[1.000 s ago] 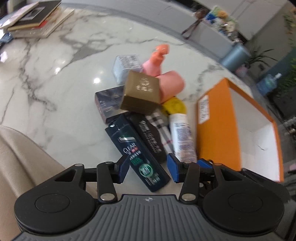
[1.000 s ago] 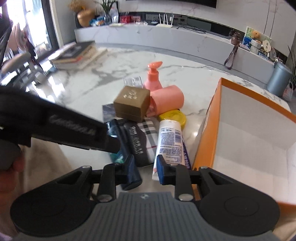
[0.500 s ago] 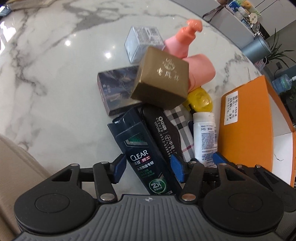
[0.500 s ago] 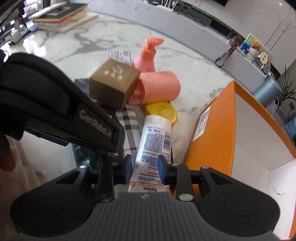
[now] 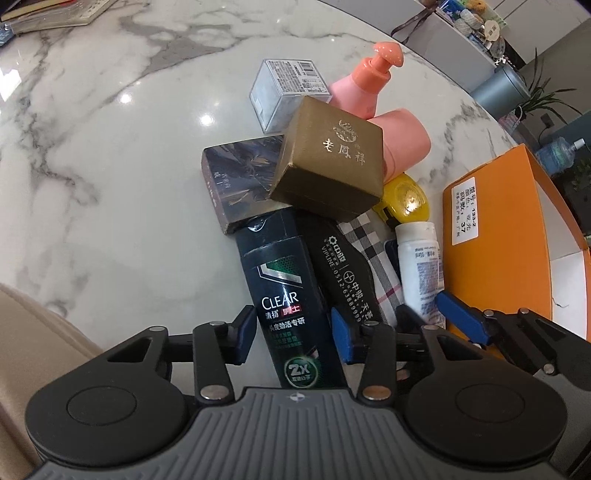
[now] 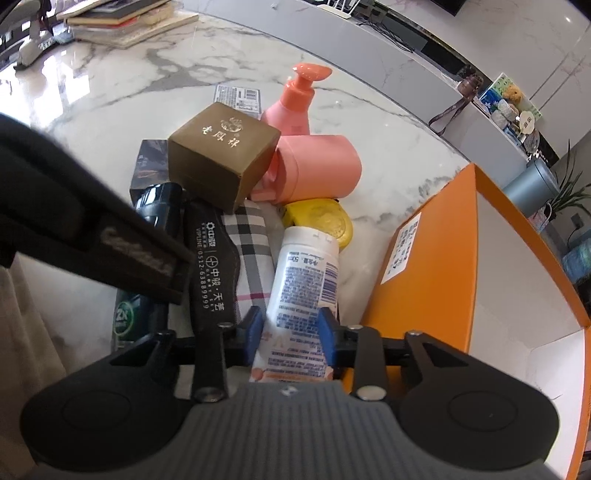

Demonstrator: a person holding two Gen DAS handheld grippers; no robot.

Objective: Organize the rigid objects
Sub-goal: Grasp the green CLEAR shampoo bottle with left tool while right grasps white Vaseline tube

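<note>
Sorting is only starting: I am closing left gripper (image 5: 293, 330) around shampoo bottle (image 5: 286, 295), right gripper (image 6: 290, 334) is clasping white tube (image 6: 303, 280), orange box (image 6: 517, 295) is waiting empty.

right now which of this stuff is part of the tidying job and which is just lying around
Part of the job:
- dark shampoo bottle, between the closing left jaws
- white tube, gripped by the right jaws
- gold box
- pink pump bottle
- yellow round case
- orange box, open

Just lying about:
- stack of books
- grey bin
- potted plant
</note>
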